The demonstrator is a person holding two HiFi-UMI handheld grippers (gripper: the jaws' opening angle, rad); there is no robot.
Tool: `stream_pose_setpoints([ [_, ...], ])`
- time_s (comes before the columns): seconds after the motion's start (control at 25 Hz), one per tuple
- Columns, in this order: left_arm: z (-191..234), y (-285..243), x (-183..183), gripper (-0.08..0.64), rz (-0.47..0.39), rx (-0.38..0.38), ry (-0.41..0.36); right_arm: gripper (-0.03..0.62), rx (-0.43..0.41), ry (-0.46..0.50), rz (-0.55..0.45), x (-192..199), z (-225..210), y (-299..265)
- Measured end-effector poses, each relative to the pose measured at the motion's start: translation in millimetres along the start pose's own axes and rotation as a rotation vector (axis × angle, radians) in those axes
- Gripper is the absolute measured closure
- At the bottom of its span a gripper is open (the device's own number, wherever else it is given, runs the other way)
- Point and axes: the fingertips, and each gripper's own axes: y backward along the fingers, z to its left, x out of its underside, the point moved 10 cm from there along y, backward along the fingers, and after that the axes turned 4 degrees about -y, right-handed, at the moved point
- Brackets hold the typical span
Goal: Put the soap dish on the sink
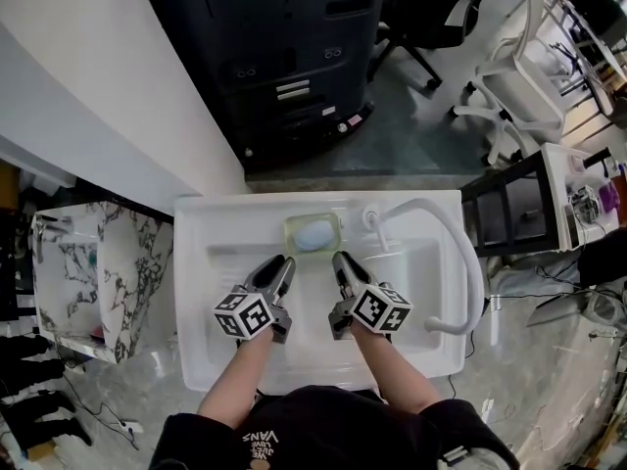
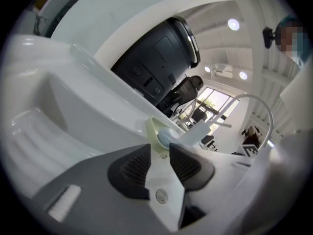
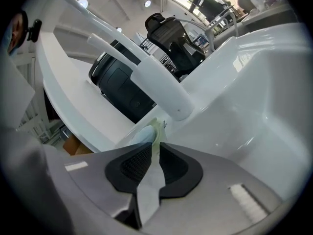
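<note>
Now the pale green plastic soap dish [image 1: 313, 233] sits on the back ledge of the white sink [image 1: 196, 292] beside the curved white tap [image 1: 462, 253], so my left claw [image 1: 278, 264] and right claw [image 1: 342, 260] hang apart and empty.

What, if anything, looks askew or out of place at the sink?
Nothing stands out. The soap dish sits flat on the sink at its back rim, left of the faucet, soap inside, nothing spilled.

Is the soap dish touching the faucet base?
Apart. The head view shows a strip of bare sink between the soap dish and the faucet base.
</note>
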Motion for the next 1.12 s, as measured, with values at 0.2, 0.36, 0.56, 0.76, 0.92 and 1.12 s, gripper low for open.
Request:
stream_pose_setpoints([
  [0.2, -10, 0, 4, 0.484, 0.035, -0.004, -0.113, 0.589, -0.004, 0.033, 0.018, 2, 1, -1],
  [0.36, -11, -6, 4, 0.508, 0.050, 0.000, -0.129, 0.590, -0.009, 0.037, 0.034, 4, 1, -5],
  [0.56, -7, -13, -2, 0.508, 0.059, 0.000, -0.141, 0.590, -0.017, 0.031, 0.032, 1, 2, -10],
  [0.76, -4, -19, -9, 0.508, 0.050, -0.007, -0.134, 0.589, -0.021, 0.026, 0.027, -4, 3, -14],
  [0.92, -2, -22, -12, 0.508, 0.046, -0.008, -0.124, 0.589, -0.021, 0.021, 0.029, -6, 4, -17],
  [1.12, -2, -21, -12, 0.508, 0.044, -0.006, -0.116, 0.589, -0.025, 0.012, 0.030, -6, 4, -17],
])
